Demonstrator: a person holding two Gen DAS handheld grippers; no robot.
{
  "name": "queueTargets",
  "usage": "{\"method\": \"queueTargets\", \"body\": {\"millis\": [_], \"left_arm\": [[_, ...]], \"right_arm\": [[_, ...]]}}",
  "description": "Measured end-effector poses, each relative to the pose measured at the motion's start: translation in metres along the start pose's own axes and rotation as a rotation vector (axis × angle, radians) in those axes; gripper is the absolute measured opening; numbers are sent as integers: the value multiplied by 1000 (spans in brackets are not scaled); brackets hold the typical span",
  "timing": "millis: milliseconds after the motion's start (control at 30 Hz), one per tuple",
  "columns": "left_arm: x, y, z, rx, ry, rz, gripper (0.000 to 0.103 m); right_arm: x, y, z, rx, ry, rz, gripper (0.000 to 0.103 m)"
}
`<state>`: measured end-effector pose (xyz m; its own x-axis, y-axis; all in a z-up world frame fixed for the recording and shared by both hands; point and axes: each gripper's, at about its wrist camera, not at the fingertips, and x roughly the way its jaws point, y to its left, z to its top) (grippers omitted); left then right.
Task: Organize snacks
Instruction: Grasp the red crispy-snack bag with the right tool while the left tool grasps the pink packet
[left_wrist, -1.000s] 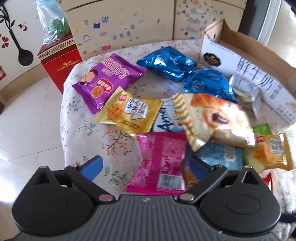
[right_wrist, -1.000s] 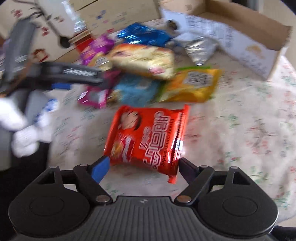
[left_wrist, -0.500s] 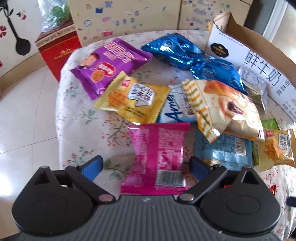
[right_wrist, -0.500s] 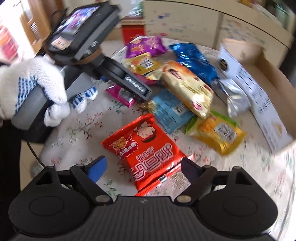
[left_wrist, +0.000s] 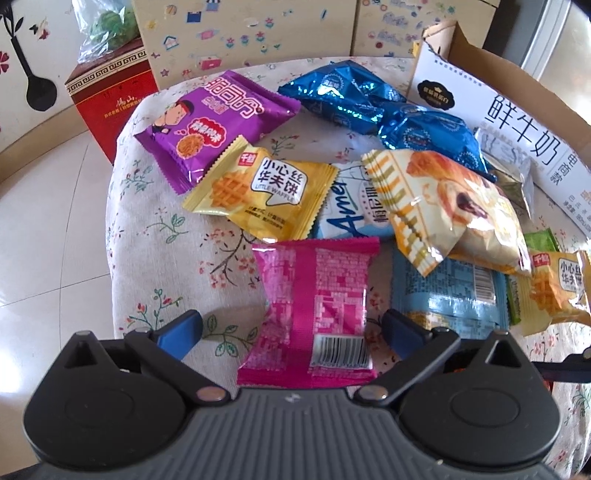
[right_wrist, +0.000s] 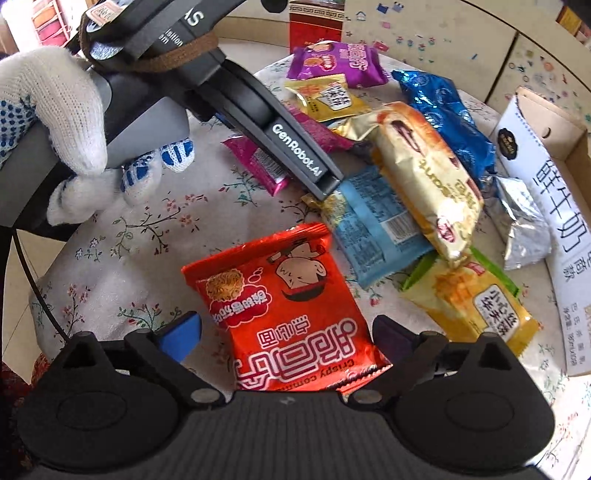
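lying outside the cardboard box (left_wrist: 517, 122), snack packets (left_wrist: 258, 192) cover the table (left_wrist: 159, 229).

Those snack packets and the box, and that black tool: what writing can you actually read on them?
"LITTLE WAFFLE" and "小心丝 华夫饼": yellow waffle packet
"Amer", the rest covered: pale blue packet
"鲜牛奶": white cardboard box
"crispy comm", upside down and cut off: red noodle packet
"GenRobot.AI": arm of the left claw
Large Chinese characters, too stylised to read: purple packet
Too small: barcode and back print on the pink packet
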<state>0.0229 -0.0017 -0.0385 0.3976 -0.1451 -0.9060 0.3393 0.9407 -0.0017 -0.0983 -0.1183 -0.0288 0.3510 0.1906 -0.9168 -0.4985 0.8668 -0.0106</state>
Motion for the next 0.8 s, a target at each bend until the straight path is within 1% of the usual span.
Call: {"method": "queueTargets", "body": {"millis": [133, 200, 267, 300, 367, 433, 500, 567, 600, 633, 700, 733, 767, 800], "left_arm": [[-1, 0, -2, 0, -5, -1, 103], [-2, 0, -2, 1, -5, -1, 103], [-3, 0, -3, 2, -4, -3, 103], [-4, 0, -3, 3, -5, -3, 103], [-6, -1, -4, 10, -8, 2, 103], [-8, -4, -6, 20, -16, 8, 103], [-10, -7, -8, 40, -28, 9, 99], [-14, -10, -9, 55, -37, -9, 88], [-15, -11, -10, 61, -42, -11, 86], [-17, -12, -10, 70, -50, -2, 81], [-21, -13, -12, 80, -65, -9, 69], [-23, -13, -12, 72, -65, -27, 57], [-24, -11, -11, 58, -62, -42, 53], [-26, -9, -12, 48, -65, -44, 52]], "right_arm": [[11, 7, 2, -17, 24, -40, 101], [12, 8, 2, -12, 25, -42, 101], [10, 7, 4, 5, 19, -39, 97], [9, 5, 5, 13, 15, -40, 93], [11, 3, 8, 32, 10, -37, 90], [11, 2, 9, 34, 1, -38, 84], [9, 3, 9, 37, -11, -38, 78], [6, 2, 8, 56, -17, -31, 78], [6, 1, 8, 67, -19, -26, 78], [5, 1, 8, 76, -23, -23, 77], [1, -2, 8, 98, -37, -9, 76], [-1, -3, 8, 108, -45, 0, 76], [-4, -3, 8, 118, -55, 8, 76], [-6, -5, 9, 125, -65, 13, 76]]}}
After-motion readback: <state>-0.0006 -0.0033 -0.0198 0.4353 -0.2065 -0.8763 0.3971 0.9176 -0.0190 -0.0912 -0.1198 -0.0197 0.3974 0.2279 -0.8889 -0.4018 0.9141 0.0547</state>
